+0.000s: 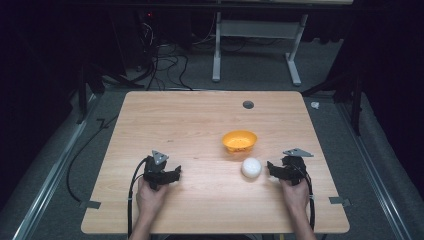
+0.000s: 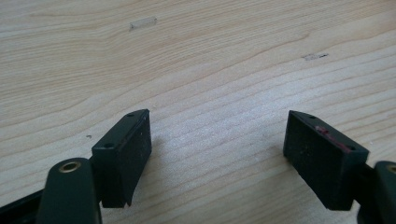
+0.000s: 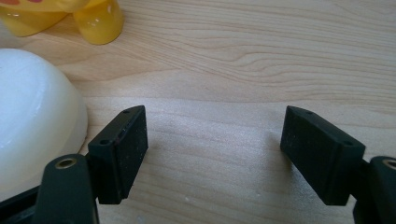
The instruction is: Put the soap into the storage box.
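Observation:
A white domed object (image 1: 251, 168) lies on the wooden table (image 1: 190, 115), right of centre, with an orange-yellow bowl (image 1: 239, 141) just behind it. My right gripper (image 1: 270, 169) rests on the table to the right of the white dome, jaws pointing at it and standing open. In the right gripper view the dome (image 3: 32, 116) sits outside the left jaw, the bowl's foot (image 3: 95, 21) is at top left, and only bare wood lies between the gripper's (image 3: 215, 154) jaws. My left gripper (image 1: 175, 173) lies at the left front, open over bare wood (image 2: 217, 154).
A grey round grommet (image 1: 248, 104) is set in the table's far side. Tape strips (image 1: 340, 201) mark the floor at both front corners. Behind the table stand a white desk frame (image 1: 216, 50) and loose cables (image 1: 165, 65).

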